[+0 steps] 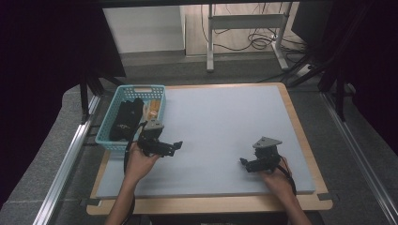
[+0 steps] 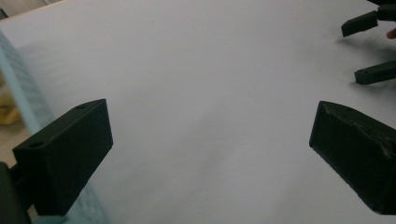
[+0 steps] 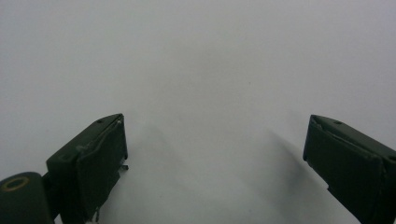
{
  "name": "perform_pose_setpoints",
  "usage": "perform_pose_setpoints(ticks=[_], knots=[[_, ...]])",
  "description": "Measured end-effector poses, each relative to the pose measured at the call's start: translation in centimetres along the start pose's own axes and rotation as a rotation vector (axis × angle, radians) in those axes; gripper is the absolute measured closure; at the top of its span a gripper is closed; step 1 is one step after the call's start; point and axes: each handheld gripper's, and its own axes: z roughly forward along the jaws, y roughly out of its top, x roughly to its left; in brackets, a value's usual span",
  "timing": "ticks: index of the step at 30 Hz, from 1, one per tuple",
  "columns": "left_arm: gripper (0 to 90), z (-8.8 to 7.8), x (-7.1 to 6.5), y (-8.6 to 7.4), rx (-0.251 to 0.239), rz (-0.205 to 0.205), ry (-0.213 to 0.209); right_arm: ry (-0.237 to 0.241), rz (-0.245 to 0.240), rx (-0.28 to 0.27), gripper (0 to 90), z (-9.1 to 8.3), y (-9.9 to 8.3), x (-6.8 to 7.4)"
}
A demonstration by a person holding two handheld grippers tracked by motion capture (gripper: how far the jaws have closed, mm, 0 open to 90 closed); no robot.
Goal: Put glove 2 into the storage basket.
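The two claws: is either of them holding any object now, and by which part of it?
Nothing is held. The left claw and the right claw both stand open over the bare grey mat, with nothing between the jaws.

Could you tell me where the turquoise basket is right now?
In the high view, the turquoise basket sits at the table's far-left corner, just beyond the left gripper, with dark items inside.
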Motion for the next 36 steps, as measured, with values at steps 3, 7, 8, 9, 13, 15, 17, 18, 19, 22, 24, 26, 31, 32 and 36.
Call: perform_pose_setpoints(ticks=[3, 7, 8, 9, 13, 15, 17, 18, 19, 22, 24, 26, 31, 32, 36], knots=[[0.2, 0.4, -0.9, -0.2, -0.002, 0.013, -0.024, 0.000, 0.000, 0.000, 5.9, 0.0, 0.0, 0.0], [0.1, 1.1, -1.9, -0.5, 0.003, 0.043, -0.041, -0.002, -0.001, 0.000, 5.9, 0.0, 0.0, 0.0], [0.1, 1.3, -2.2, -0.6, 0.003, 0.046, -0.045, -0.001, -0.001, 0.000, 5.9, 0.0, 0.0, 0.0], [0.1, 1.5, -2.4, -0.7, 0.004, 0.049, -0.050, -0.002, -0.001, 0.000, 5.9, 0.0, 0.0, 0.0], [0.0, 2.3, -3.2, -1.2, 0.002, 0.051, -0.078, -0.001, -0.001, 0.000, 5.9, 0.0, 0.0, 0.0], [0.0, 2.7, -3.5, -1.4, 0.004, 0.054, -0.087, -0.002, -0.001, 0.000, 5.9, 0.0, 0.0, 0.0], [0.0, 3.1, -3.7, -1.7, 0.006, 0.054, -0.097, -0.002, -0.002, 0.000, 5.9, 0.0, 0.0, 0.0], [0.0, 3.3, -3.9, -1.9, 0.007, 0.053, -0.103, -0.002, -0.002, 0.000, 5.9, 0.0, 0.0, 0.0], [0.0, 3.5, -4.0, -2.0, 0.011, 0.056, -0.105, -0.002, -0.001, 0.000, 5.9, 0.0, 0.0, 0.0], [0.0, 4.1, -4.2, -2.5, 0.024, 0.065, -0.112, -0.002, -0.002, 0.000, 5.9, 0.0, 0.0, 0.0], [0.0, 4.5, -4.4, -2.8, 0.032, 0.068, -0.118, -0.002, -0.002, -0.001, 5.9, 0.0, 0.0, 0.0], [0.0, 4.8, -4.6, -3.1, 0.039, 0.074, -0.118, -0.002, -0.002, -0.001, 5.9, 0.0, 0.0, 0.0], [0.0, 5.4, -4.9, -3.7, 0.051, 0.081, -0.123, -0.003, -0.002, -0.001, 5.9, 0.0, 0.0, 0.0], [0.0, 5.5, -5.0, -3.7, 0.057, 0.086, -0.123, -0.003, -0.002, -0.001, 5.9, 0.0, 0.0, 0.0], [0.0, 5.9, -5.3, -4.0, 0.071, 0.096, -0.118, -0.004, -0.002, -0.001, 5.9, 0.0, 0.0, 0.0]])
